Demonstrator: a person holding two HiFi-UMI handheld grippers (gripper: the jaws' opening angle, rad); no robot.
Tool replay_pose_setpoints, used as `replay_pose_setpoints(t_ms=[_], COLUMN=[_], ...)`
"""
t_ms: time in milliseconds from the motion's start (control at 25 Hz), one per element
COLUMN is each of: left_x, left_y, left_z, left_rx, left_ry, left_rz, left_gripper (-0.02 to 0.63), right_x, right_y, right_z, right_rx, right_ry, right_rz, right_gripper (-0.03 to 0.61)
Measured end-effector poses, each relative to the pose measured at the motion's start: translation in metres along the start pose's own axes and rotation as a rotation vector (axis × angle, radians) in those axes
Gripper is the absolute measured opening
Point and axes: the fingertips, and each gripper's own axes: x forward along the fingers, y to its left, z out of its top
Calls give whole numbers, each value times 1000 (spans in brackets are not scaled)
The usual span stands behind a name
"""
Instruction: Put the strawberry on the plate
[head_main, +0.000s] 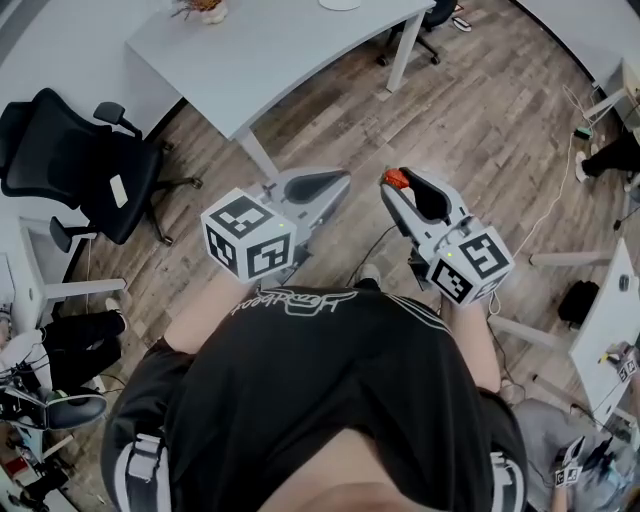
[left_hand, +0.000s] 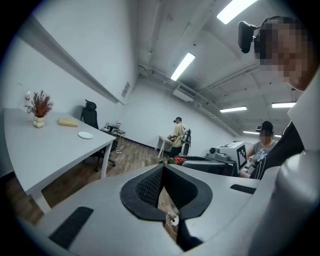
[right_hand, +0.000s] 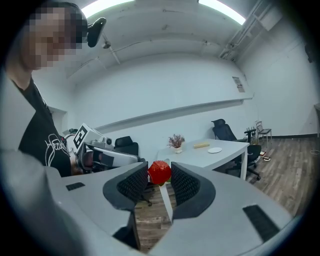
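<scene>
Head view looks steeply down; both gripper views share the table (left_hand: 55, 145).

Left tool (head_main: 338, 181), jaws together and empty, and right tool (head_main: 393, 184), pinching the strawberry (right_hand: 159, 172) at its tips, point side by side toward the bench (head_main: 280, 50).

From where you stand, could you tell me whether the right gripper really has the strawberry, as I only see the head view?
Observer: Yes. In the right gripper view the strawberry sits pinched between the pad tips of the right gripper.
Operator: Thank you. Is the left gripper carrying anything?
Observer: No. Its own view shows the left gripper with its jaws closed together and nothing between them.
Operator: And is the plate free?
Observer: The right gripper view shows the plate bare on the white table, with a yellowish block lying a little apart from it.
</scene>
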Motion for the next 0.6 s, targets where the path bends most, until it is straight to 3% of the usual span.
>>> replay_pose_setpoints(t_ms=[360,600], left_x=[89,151], left_y=[3,-9], left_z=[19,24], left_rx=[-11,44], left_ry=[7,25], left_rz=[2,21], left_gripper=[6,6], right_x=[-21,-50], right_y=[-86,-145], right_z=[11,13], right_rx=[13,27], right_ry=[0,9], right_rz=[-1,-9], right_gripper=[130,132])
